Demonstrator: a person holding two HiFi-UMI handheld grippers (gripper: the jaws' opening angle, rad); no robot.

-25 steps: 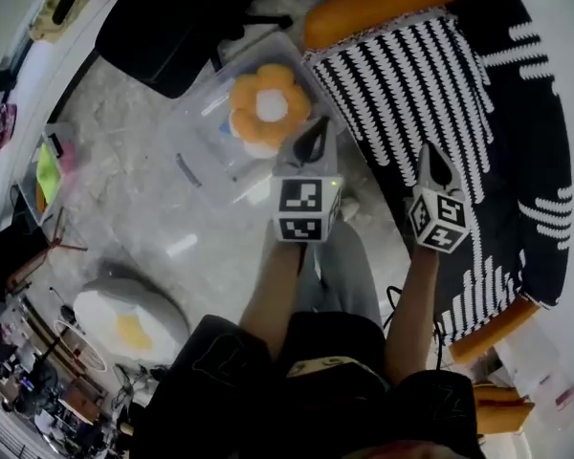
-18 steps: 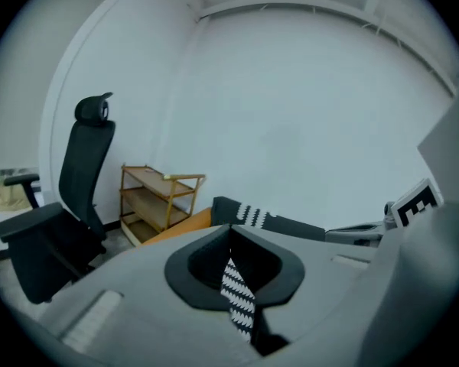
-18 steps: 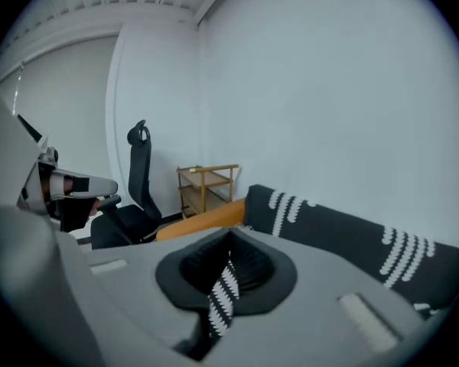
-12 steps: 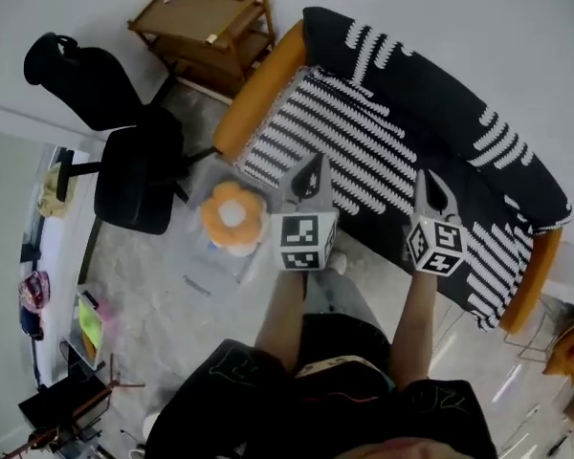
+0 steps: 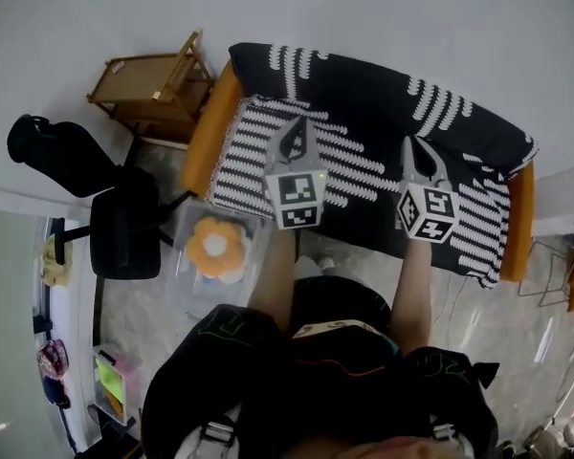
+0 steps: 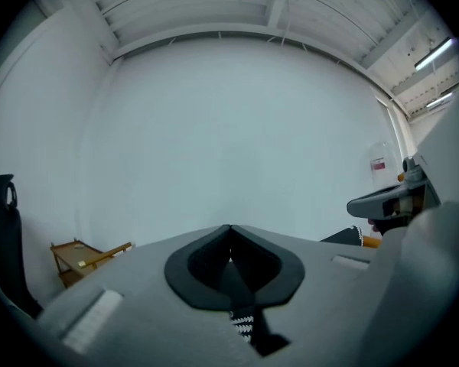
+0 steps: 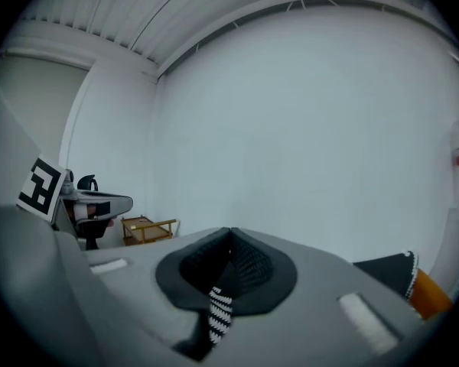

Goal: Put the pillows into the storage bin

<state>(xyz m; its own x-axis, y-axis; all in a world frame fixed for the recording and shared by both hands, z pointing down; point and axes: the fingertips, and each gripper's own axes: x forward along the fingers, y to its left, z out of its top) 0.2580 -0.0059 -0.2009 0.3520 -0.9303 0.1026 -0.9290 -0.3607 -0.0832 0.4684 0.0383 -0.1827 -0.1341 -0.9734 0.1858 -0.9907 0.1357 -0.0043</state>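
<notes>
Person is standing at the front edge of a b/w patterned sofa point(image 5: 364, 94), holding the left gripper point(image 5: 295, 134) and right gripper point(image 5: 416, 151) out side by side, well apart. Both are pointing roughly level toward the bare white wall point(image 5: 364, 8). From the head view, both tips are hanging over the sofa's seat.

In the left gripper view, the left gripper point(image 6: 229, 232) is showing its jaws pressed tip to tip w/ nothing gripped; only a sliver of striped sofa cover is peeking through the gap lower down. In the right gripper view, the right gripper point(image 7: 230, 234) is doing likewise: jaws together, empty, striped fabric visible behind.

An orange flower pillow point(image 5: 213, 248) w/ a white centre is lying inside the clear storage bin point(image 5: 193, 220). The bin is sitting on the floor point(image 5: 497, 323) just off the sofa's left front corner, below the left orange armrest point(image 5: 206, 127). It is lying btwn a black office chair point(image 5: 124, 237) and the person's legs, close to both.

A wooden cart point(image 5: 148, 89) is standing by the wall just beyond that armrest. Open floor is showing to the person's right, in front of the sofa's right orange armrest point(image 5: 518, 218). Nothing is standing btwn the grippers and the wall except the sofa back.
</notes>
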